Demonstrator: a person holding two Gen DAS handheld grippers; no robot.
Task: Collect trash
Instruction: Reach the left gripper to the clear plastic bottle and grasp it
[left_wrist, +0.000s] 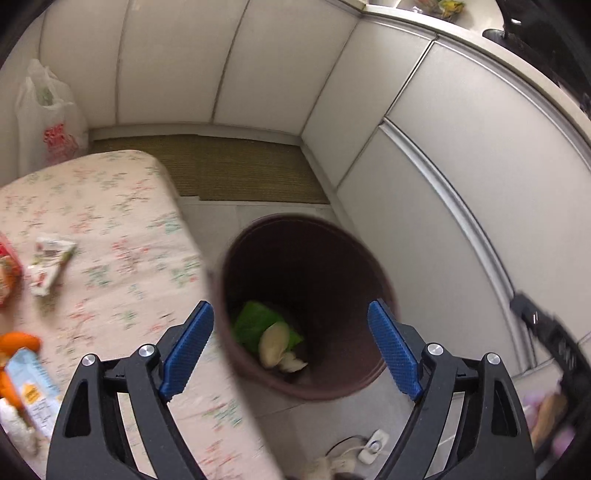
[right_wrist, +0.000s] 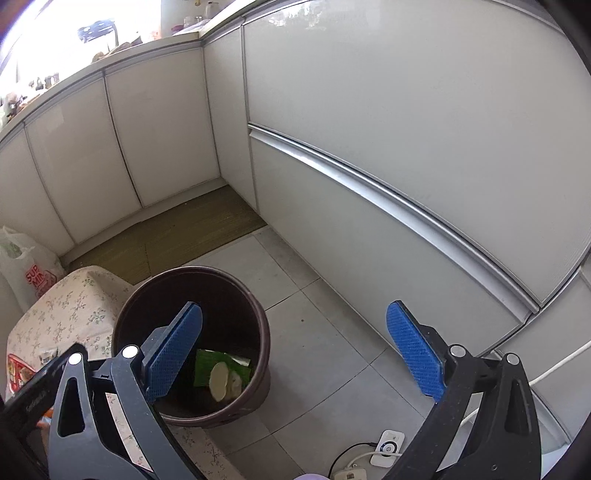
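From the left wrist cam, the left gripper (left_wrist: 291, 347) has its jaws spread wide with nothing between them, hanging right above the brown trash bin (left_wrist: 332, 384), which stands on the tiled floor (left_wrist: 314, 424) just off the table's right edge. Down in the bin there's a green wrapper (left_wrist: 255, 321) and some pale scraps (left_wrist: 275, 349) on top of it. The table (left_wrist: 110, 229) with its floral cloth carries a crumpled wrapper (left_wrist: 48, 264) near its left edge, plus an orange thing (left_wrist: 20, 343) and a light blue packet (left_wrist: 33, 387) by the near left corner, all a bit blurry. Over on the right wrist cam, the right gripper (right_wrist: 295, 350) is also wide open and empty, its left finger over the bin's mouth and the right one over bare floor beside the grey cabinets (right_wrist: 406, 147).
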